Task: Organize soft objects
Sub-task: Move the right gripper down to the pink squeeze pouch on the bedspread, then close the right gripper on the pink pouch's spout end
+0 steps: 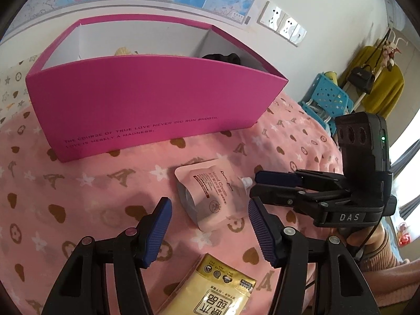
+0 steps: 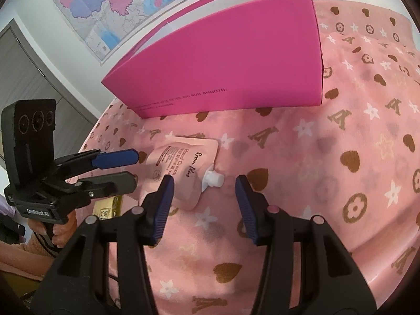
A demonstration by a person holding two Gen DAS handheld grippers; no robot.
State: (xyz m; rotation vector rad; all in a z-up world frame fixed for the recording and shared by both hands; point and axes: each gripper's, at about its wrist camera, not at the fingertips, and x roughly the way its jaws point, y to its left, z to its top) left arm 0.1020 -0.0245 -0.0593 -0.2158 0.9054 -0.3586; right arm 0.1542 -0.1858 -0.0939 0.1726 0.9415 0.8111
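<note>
Two grippers, left gripper (image 1: 210,225) and right gripper (image 2: 204,207), jaws open, empty, above hand cream pouch (image 1: 207,194). I judge pouch light, squashy, slippery; pinch flat body, avoid spout (image 2: 214,178).

Hand cream pouch (image 1: 207,191) on blanket (image 1: 78,197), before box (image 1: 147,105), behind sachet (image 1: 223,283).

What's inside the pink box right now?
Over the pink box front wall, a yellowish item and a black item poke up. That wall hides the rest and the floor.
</note>
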